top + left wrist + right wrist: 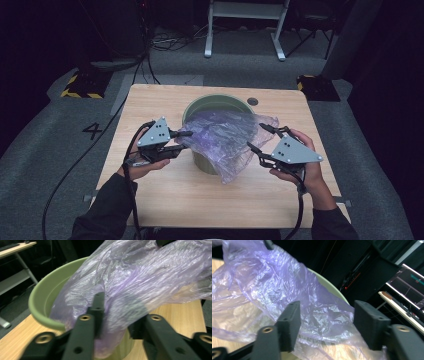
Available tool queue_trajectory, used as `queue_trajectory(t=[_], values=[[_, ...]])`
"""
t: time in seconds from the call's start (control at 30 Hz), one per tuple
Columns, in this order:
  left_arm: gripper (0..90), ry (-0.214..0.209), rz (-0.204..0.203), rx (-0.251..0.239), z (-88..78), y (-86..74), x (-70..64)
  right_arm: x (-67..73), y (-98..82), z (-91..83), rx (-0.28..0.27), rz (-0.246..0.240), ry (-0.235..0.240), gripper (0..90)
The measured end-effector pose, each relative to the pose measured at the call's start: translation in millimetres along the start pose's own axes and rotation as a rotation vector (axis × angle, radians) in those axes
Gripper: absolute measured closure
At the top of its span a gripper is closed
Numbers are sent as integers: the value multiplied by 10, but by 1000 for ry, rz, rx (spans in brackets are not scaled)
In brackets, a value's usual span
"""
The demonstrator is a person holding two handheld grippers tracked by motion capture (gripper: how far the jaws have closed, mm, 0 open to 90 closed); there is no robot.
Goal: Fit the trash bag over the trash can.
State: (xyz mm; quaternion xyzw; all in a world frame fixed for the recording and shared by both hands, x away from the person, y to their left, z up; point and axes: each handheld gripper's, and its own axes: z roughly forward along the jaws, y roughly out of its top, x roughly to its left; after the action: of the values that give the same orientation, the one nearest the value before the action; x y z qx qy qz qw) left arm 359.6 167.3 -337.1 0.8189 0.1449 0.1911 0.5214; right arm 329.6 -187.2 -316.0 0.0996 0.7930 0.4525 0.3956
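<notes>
Bin (197,107) — purple bag (225,137) draped over rim | left claw (185,140) parted around bag | right claw (260,137) released

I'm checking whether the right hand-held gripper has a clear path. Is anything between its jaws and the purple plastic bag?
Nothing visible. The right hand-held gripper has its jaws apart, right beside the purple plastic bag draped over the green bin; film lies directly beyond them, no other item intervening.

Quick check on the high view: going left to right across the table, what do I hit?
Left hand → left gripper → green bin draped with the purple bag → right gripper → right hand.
</notes>
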Motion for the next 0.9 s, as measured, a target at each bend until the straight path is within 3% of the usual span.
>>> queue_trajectory(t=[0.1, 0.27, 0.4, 0.6, 0.67, 0.73, 0.8, 0.83, 0.9], values=[[595, -6, -2, -12, -22, -28, -16, 5, 15, 47, 10, -1, 30, 603], [253, 44, -29, -18, -82, -53, -82, 38, 41, 101, 39, -20, 52, 800], [162, 37, -55, -35, -157, -85, -106, 31, 42, 93, 40, -7, 48, 887], [166, 47, -57, -49, -284, -114, -195, -13, 50, 73, 33, 31, 17, 900], [262, 34, -55, -55, -303, -103, -200, -32, 61, 76, 28, 48, 17, 894], [294, 28, -55, -54, -311, -86, -189, -49, 77, 82, 24, 64, 3, 880], [406, 52, -59, -54, -302, -73, -167, -71, 92, 87, 17, 75, -10, 877], [410, 49, -60, -47, -294, -71, -148, -80, 99, 93, 19, 82, -12, 874], [504, 40, -53, -47, -281, -71, -118, -103, 111, 119, 23, 85, -15, 872]])
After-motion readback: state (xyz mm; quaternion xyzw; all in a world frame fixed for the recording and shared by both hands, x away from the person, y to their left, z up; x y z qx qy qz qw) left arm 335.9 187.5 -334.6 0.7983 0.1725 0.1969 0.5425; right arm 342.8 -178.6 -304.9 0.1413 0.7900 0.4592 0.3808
